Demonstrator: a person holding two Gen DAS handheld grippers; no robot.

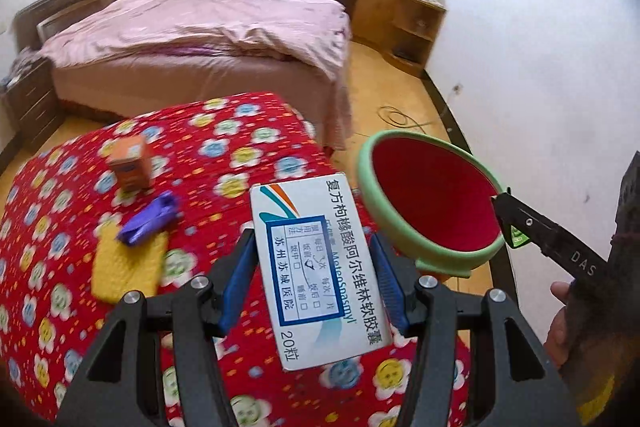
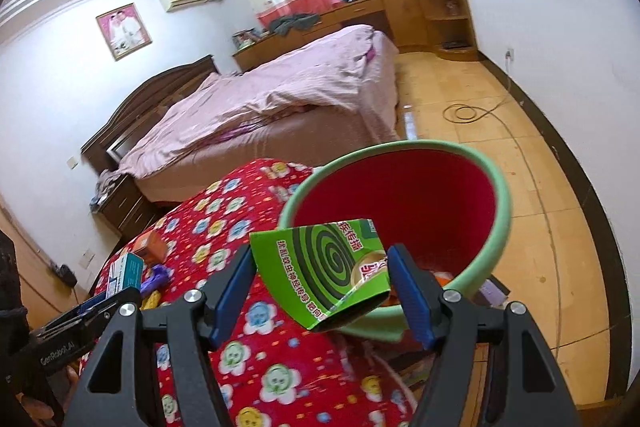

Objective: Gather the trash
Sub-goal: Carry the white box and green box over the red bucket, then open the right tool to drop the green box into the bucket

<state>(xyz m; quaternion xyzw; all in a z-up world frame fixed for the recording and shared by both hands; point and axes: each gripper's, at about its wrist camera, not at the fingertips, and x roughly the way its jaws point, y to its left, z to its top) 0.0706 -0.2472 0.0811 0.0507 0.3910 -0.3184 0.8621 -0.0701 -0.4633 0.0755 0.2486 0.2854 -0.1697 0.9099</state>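
- Right wrist view: the right claw [image 2: 322, 291] grips a green packet [image 2: 328, 267] at its near edge, and the bin [image 2: 496, 227] mouth gapes just beyond at 1 o'clock, so this hand is the nearer.
- Left wrist view: the left claw [image 1: 314, 283] clamps a white box [image 1: 316, 267], long axis pointing away; the bin [image 1: 364, 167] lies at 2 o'clock.
- Farther out at 10 o'clock, an orange box [image 1: 130, 163] and purple scrap [image 1: 150, 219] wait on the red surface [image 1: 240, 131].
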